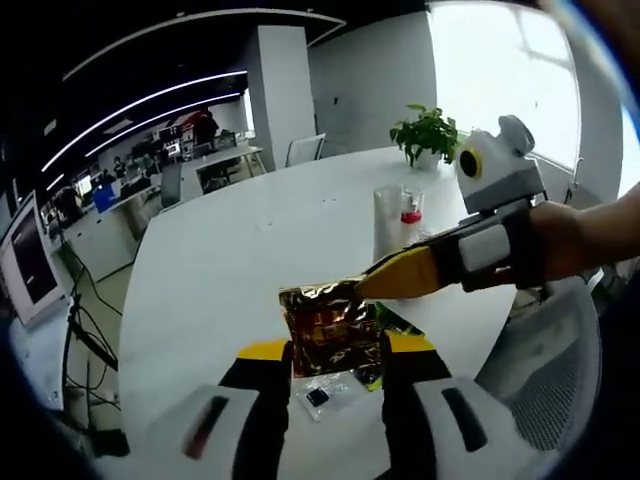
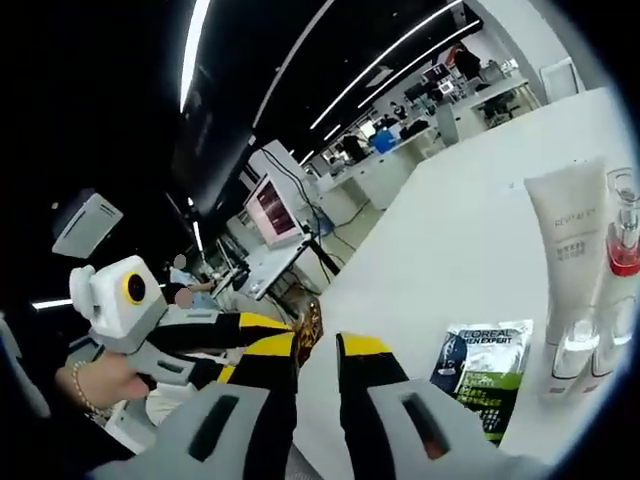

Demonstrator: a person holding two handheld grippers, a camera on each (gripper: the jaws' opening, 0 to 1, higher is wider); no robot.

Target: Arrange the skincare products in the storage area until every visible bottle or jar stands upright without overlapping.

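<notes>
- Up close in the left gripper view, the left gripper (image 1: 335,355) holds a crinkled gold foil sachet (image 1: 325,328) between its yellow-tipped fingers (image 1: 266,352), which are clamped on the sachet's lower part.
- The right gripper (image 1: 365,286) comes in from the right of that view, held by a person's hand (image 1: 580,235); its yellow tip touches the sachet's upper right corner, but whether its fingers are closed on the foil or merely against it cannot be told.
- Below the gold sachet, a small clear packet (image 1: 325,395) with a dark square inside lies flat on the white surface (image 1: 230,260), and a green edge of another pack peeks out just beside the sachet.
- Farther back on the surface stand a pale tube (image 1: 387,222) and a clear bottle with a red band (image 1: 411,210), upright and just beside each other; a potted plant (image 1: 427,135) sits behind them near the far edge.
- Seen from the right gripper view, the right gripper's (image 2: 318,350) fingers stand slightly apart at the tips, with a sliver of gold foil (image 2: 311,325) at the gap.
- The left gripper (image 2: 225,335) enters this view from the left.
- A green L'Oreal sachet (image 2: 483,375) lies flat on the surface (image 2: 450,250), near the white tube (image 2: 567,265), which stands upright touching the red-banded bottle (image 2: 620,270).
</notes>
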